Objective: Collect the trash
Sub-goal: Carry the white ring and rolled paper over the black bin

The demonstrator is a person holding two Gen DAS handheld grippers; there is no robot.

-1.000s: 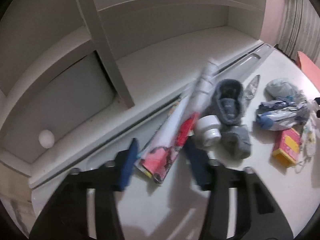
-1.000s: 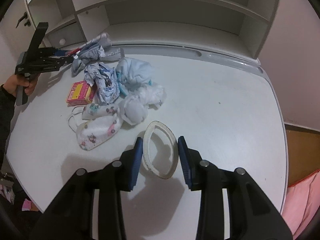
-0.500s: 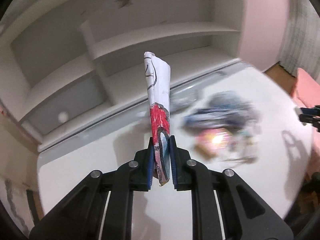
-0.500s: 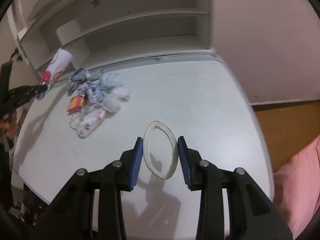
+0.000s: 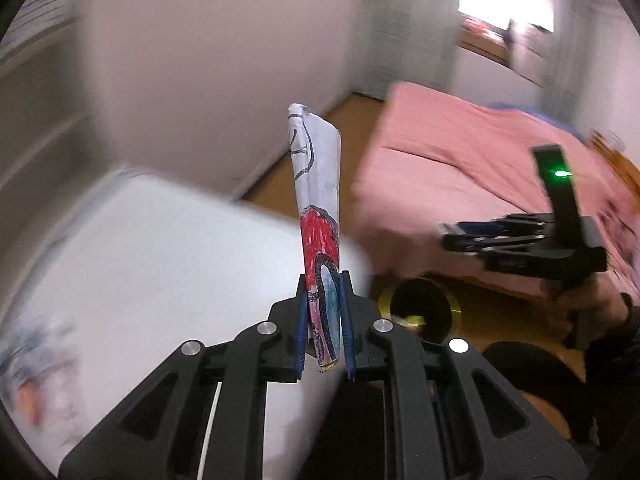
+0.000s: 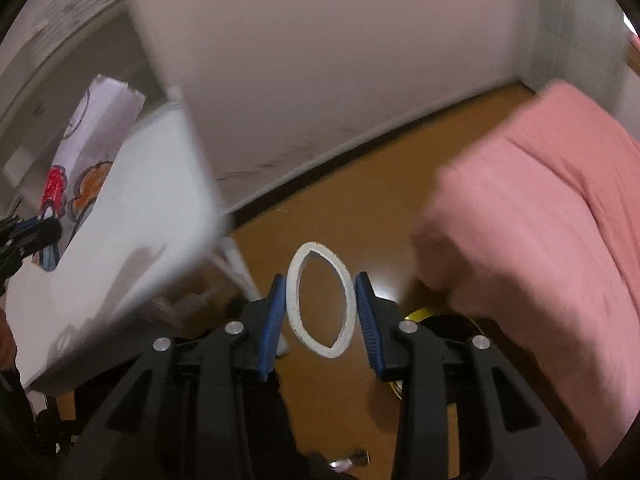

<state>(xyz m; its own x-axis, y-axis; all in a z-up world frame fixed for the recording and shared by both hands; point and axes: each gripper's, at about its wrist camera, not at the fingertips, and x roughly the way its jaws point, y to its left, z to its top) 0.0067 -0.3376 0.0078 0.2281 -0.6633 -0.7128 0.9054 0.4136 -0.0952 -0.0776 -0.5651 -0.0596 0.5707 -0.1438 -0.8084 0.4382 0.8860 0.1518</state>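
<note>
My left gripper (image 5: 324,320) is shut on a folded paper drawing (image 5: 318,216), white with red and blue colouring, which stands upright between the fingers. My right gripper (image 6: 321,308) is shut on a white squashed ring (image 6: 320,300) and holds it in the air above the wooden floor. The paper drawing also shows in the right wrist view (image 6: 80,168) at the left. The right gripper shows side-on in the left wrist view (image 5: 520,240). A round bin with a gold rim and black inside (image 5: 420,304) stands on the floor below both grippers, also partly seen in the right wrist view (image 6: 444,320).
The white table (image 5: 140,260) is at the left, with a blurred trash pile (image 5: 32,360) at its far left. A pink bed (image 5: 460,160) lies to the right, also in the right wrist view (image 6: 540,220). White table legs (image 6: 240,268) stand near the bin.
Both grippers swung right, away from the table and shelves, toward the floor and bed. Each keeps its hold: the left on the paper, the right on the ring. The bin came into view.
</note>
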